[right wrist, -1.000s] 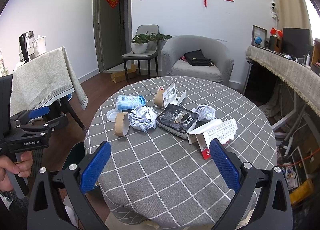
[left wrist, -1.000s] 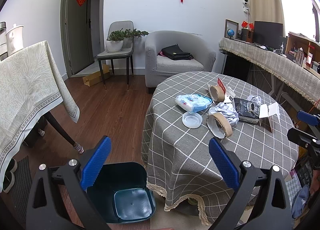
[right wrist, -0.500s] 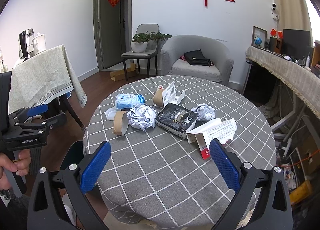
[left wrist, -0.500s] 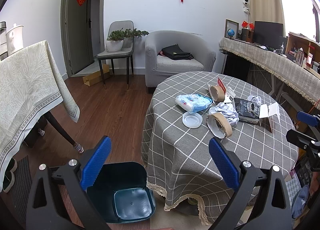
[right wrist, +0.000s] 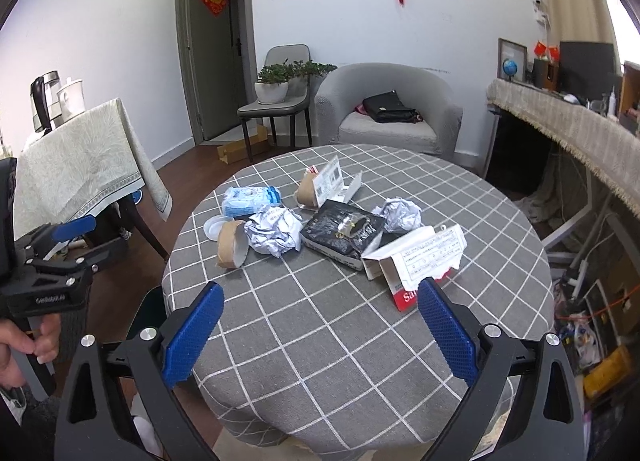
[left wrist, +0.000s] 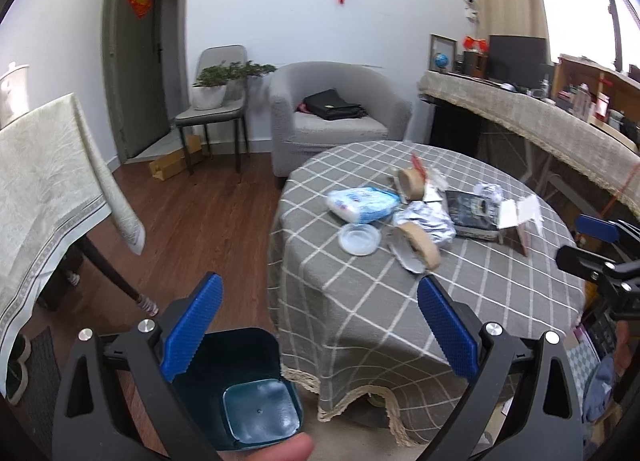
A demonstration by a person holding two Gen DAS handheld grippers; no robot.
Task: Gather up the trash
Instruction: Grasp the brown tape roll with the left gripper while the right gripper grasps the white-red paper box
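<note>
Trash is heaped on a round table [right wrist: 360,341] under a grey checked cloth: a blue tissue pack [right wrist: 250,199], a crumpled foil ball [right wrist: 273,231], a cardboard tape roll [right wrist: 231,243], a black packet [right wrist: 344,231], a paper ball [right wrist: 401,213] and a torn white-and-red carton [right wrist: 418,261]. My right gripper [right wrist: 318,333] hovers open over the table's near edge, short of the heap. A dark teal bin [left wrist: 240,389] stands on the floor left of the table. My left gripper [left wrist: 318,331] is open above the bin, empty. The left-wrist view also shows the tissue pack [left wrist: 362,203] and a clear plastic lid [left wrist: 359,239].
A grey armchair [right wrist: 390,113] with a black bag stands behind the table, beside a chair holding a potted plant [right wrist: 276,79]. A cloth-draped side table [right wrist: 80,173] is at left, and a long draped desk [right wrist: 568,129] runs along the right. Wooden floor lies between.
The left gripper has shifted a little, so the table and bin sit slightly further left in its view. The right gripper has edged closer to the trash heap.
</note>
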